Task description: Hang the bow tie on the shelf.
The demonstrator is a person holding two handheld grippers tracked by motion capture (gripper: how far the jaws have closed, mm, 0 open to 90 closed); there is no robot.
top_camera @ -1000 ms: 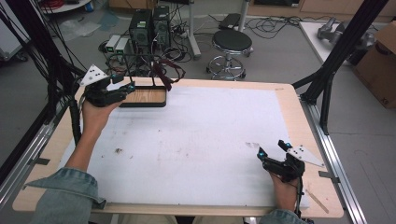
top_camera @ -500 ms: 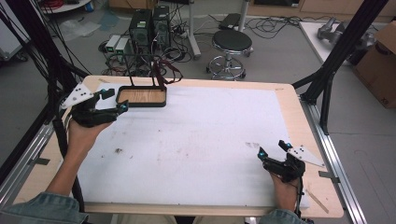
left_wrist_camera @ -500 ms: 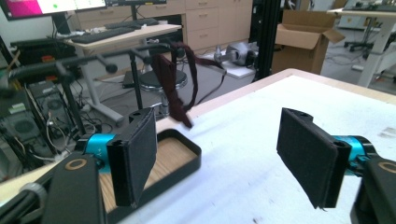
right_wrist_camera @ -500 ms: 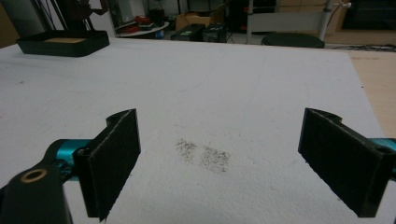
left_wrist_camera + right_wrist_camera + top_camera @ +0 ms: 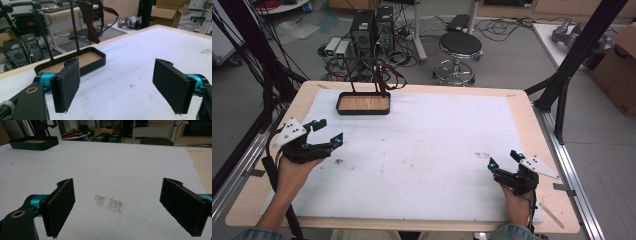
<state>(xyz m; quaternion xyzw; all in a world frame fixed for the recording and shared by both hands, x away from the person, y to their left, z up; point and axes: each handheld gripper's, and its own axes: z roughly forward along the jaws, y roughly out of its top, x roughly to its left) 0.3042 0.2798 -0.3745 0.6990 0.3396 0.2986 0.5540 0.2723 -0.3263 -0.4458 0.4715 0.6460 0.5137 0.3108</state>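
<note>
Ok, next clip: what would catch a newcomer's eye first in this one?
Probably the black tray with a wooden floor, sitting alone at the far left of the white table cover, with thin rods rising from it and dark straps hanging off them. Then the two hand-held grippers, both open and holding nothing: the left gripper near the left edge, the right gripper at the near right corner. A dark smudge marks the cover between the right gripper's fingers.

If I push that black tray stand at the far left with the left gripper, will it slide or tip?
The tray has a low, wide base with a wood floor, so a nudge at its wall will likely slide it. Thin posts rise from it with a strap draped high; pushing up there may rock it. The strap looks floppy.
</note>
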